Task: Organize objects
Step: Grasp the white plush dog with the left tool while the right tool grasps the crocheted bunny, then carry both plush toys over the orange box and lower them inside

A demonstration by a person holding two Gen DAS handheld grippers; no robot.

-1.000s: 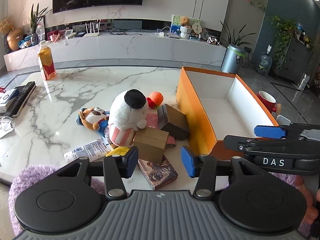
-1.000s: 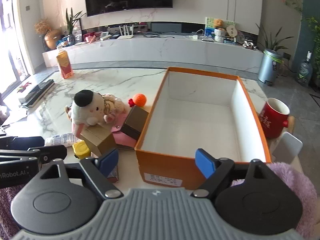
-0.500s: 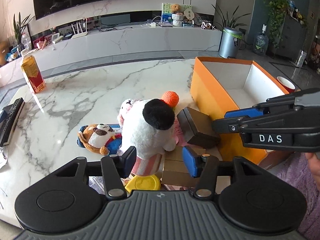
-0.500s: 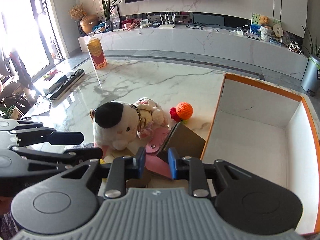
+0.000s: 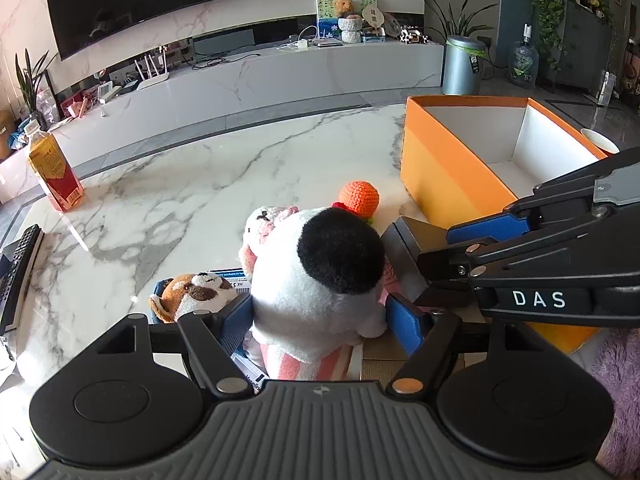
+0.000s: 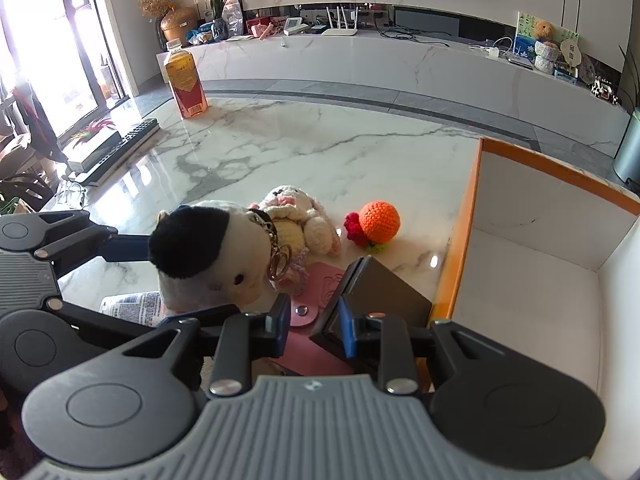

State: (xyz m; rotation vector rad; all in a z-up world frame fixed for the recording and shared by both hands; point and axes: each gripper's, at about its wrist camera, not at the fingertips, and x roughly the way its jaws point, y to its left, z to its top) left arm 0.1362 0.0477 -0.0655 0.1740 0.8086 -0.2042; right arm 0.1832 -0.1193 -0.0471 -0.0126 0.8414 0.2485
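Observation:
A white plush with a black patch (image 5: 316, 280) (image 6: 208, 256) sits in a pile of objects on the marble table (image 5: 200, 184). My left gripper (image 5: 320, 320) is open with its blue pads on either side of the plush's body. My right gripper (image 6: 312, 324) is narrowly open above a pink leather pouch (image 6: 316, 320), its right pad against the edge of a dark brown box (image 6: 380, 296) (image 5: 408, 256). The orange box with white inside (image 5: 452, 176) (image 6: 520, 280) stands empty to the right.
An orange crocheted ball (image 5: 358, 198) (image 6: 378, 222), a cream knitted bunny (image 6: 296, 216), a brown dog plush (image 5: 192, 292), a tube and cardboard boxes lie in the pile. A tea bottle (image 5: 54, 172) and a remote (image 5: 20, 272) stand at the far left.
My left gripper moved forward, so its pads now flank the white plush. My right gripper moved lower and closer to the pink pouch and the brown box.

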